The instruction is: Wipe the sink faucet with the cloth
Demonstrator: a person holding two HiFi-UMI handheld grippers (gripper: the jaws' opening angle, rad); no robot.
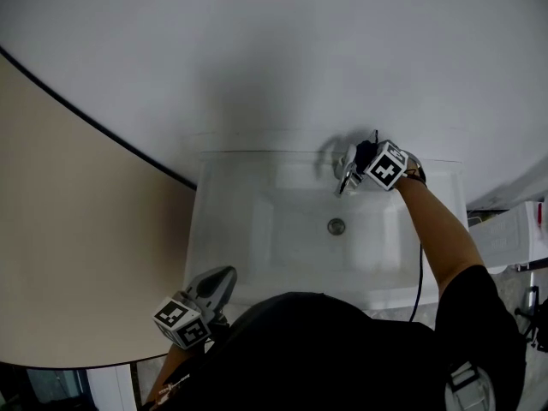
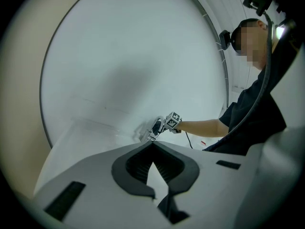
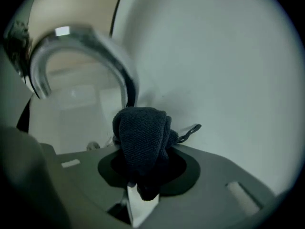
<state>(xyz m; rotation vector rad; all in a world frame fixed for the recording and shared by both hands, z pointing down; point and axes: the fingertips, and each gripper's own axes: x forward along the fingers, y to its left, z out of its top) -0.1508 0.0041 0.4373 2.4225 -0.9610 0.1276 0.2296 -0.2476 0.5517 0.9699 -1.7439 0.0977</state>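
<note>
A curved chrome faucet [image 1: 346, 168] [image 3: 81, 39] stands at the back rim of the white sink [image 1: 257, 229]. My right gripper [image 1: 360, 163] [image 3: 143, 151] is shut on a bunched dark cloth [image 3: 141, 130] and sits right beside the faucet's neck, the cloth close to its base; whether they touch I cannot tell. The left gripper view shows that gripper [image 2: 159, 126] small by the faucet [image 2: 144, 133]. My left gripper [image 1: 221, 279] [image 2: 152, 145] hangs at the sink's near left corner, its jaw tips together with nothing between them.
The drain [image 1: 336, 226] lies in the middle of the basin. A beige panel [image 1: 77, 229] rises to the left of the sink and a white wall [image 1: 300, 50] behind it. A black cable [image 1: 419, 272] runs along the right forearm. White items [image 1: 514, 238] stand at the right.
</note>
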